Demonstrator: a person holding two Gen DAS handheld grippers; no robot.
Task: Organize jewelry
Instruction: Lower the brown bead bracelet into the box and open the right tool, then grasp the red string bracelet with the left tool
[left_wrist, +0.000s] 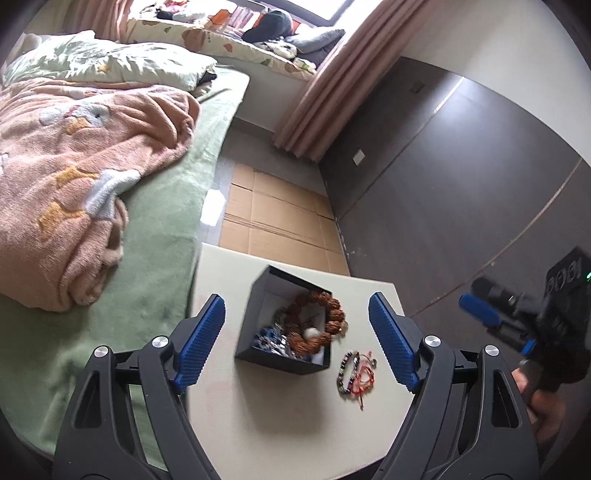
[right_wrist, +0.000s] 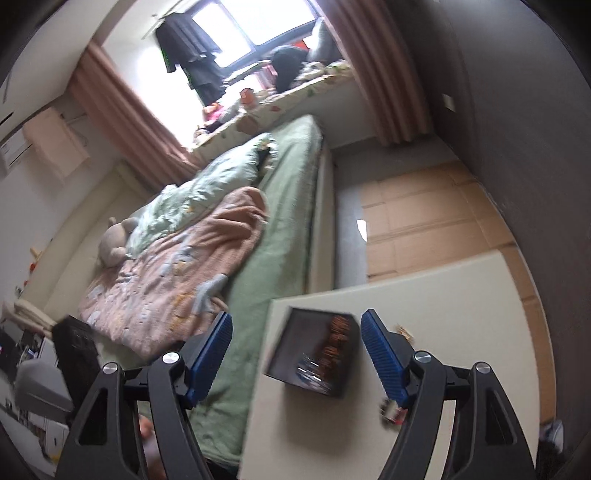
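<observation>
Item: black box (left_wrist: 284, 332) on my white table (left_wrist: 280, 424), holding a brown bead bracelet (left_wrist: 325, 321) and blue pieces. Item: beaded and red-cord bracelets (left_wrist: 356, 373), loose just right of the box. My left gripper (left_wrist: 297, 338): jaws apart, empty. My right gripper (right_wrist: 297, 356): jaws apart; view blurred, seemingly empty.

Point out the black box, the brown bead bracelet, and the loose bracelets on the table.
black box (left_wrist: 282, 360): left wrist view, front wall.
brown bead bracelet (left_wrist: 334, 314): left wrist view, right-side beads.
loose bracelets (left_wrist: 351, 373): left wrist view, middle of pile.
</observation>
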